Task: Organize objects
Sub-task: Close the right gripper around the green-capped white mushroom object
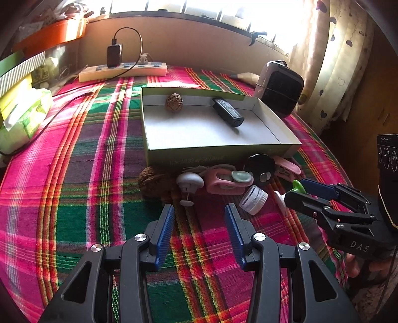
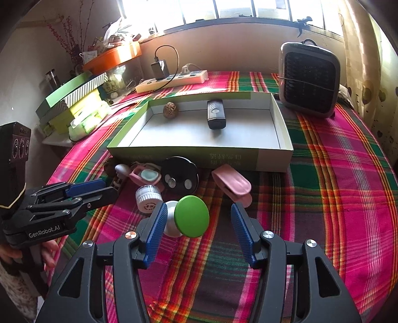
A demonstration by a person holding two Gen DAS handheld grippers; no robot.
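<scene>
Green knob sits just in front of the box, between your spread right tongs.
Light, hard, slick dome: pinch its rim edges squarely; left tongs spread, empty.

"DAS" is printed in white on the right gripper. "GenRobot.AI" is printed on the left gripper. Pale characters on the green box cannot be read.

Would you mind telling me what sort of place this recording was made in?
Most likely a room in someone's home: a table under a plaid cloth stands below a curtained window, with a power strip and a small heater on it, and stacked boxes alongside.
</scene>
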